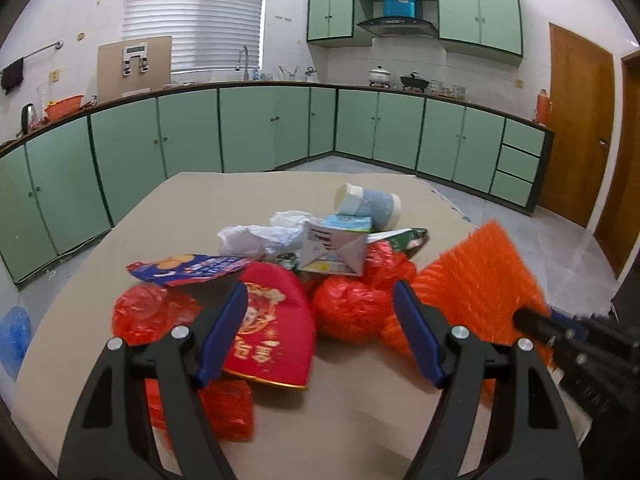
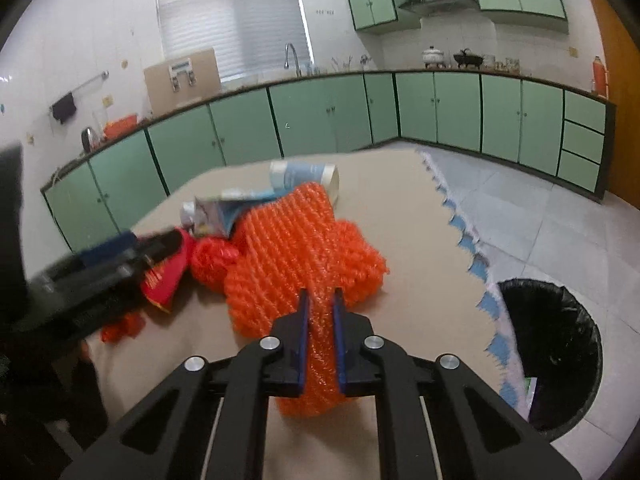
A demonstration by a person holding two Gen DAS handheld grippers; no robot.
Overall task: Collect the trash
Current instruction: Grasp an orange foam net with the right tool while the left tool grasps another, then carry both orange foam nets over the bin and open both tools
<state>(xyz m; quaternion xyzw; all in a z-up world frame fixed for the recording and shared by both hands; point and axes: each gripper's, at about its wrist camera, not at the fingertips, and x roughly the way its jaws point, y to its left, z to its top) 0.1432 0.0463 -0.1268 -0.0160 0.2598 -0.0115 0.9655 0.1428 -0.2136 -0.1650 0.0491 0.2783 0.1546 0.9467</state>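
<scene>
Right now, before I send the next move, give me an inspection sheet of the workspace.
Surface: tan mat on tiled floor.
Job's things: orange bubble wrap, red plastic bags, red envelope, milk carton, paper cup, white bag; black-lined bin beside the mat.
Clutter: nothing seen.
Grippers: right gripper shut on the bubble wrap; left gripper open over the pile.
Cables: nothing seen.
Surroundings: green cabinets, wooden door.
</scene>
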